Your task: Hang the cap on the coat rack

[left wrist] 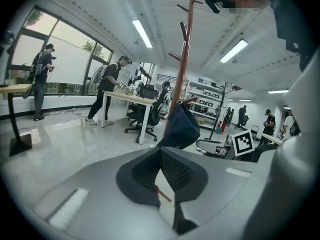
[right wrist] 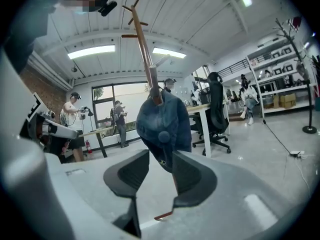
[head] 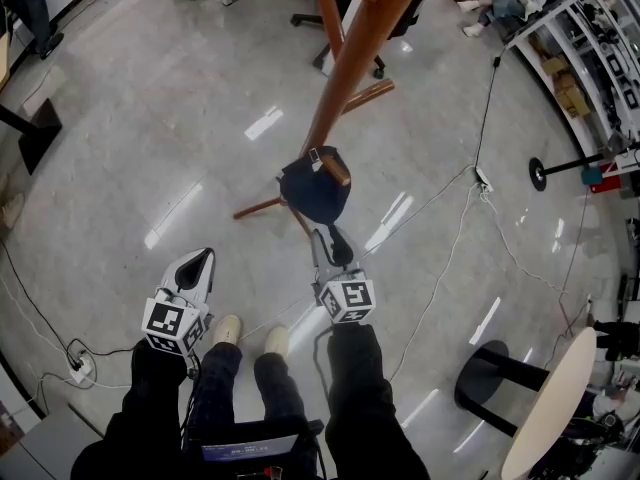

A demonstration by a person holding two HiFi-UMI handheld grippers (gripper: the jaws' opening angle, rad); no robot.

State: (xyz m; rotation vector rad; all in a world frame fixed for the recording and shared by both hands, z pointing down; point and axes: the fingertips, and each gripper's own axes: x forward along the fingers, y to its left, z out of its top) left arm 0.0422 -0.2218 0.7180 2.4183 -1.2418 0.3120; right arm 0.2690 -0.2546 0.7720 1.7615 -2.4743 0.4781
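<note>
A dark blue cap (head: 312,193) hangs on a low peg (head: 334,169) of the wooden coat rack (head: 355,58). My right gripper (head: 332,246) sits just below and in front of the cap, jaws open. In the right gripper view the cap (right wrist: 162,121) hangs from the rack pole (right wrist: 146,59), its lower edge dipping between the spread jaws of the right gripper (right wrist: 161,171), and no pad presses on it. My left gripper (head: 196,265) stays back to the left, shut and empty. From the left gripper (left wrist: 160,156) the cap (left wrist: 181,129) shows beside the pole (left wrist: 184,59).
The rack's wooden feet (head: 262,208) spread over the shiny floor. Cables (head: 440,268) and a power strip (head: 482,178) lie to the right. An office chair (head: 345,28) stands behind the rack, a round table (head: 550,408) at lower right. People work at desks (left wrist: 127,98) farther off.
</note>
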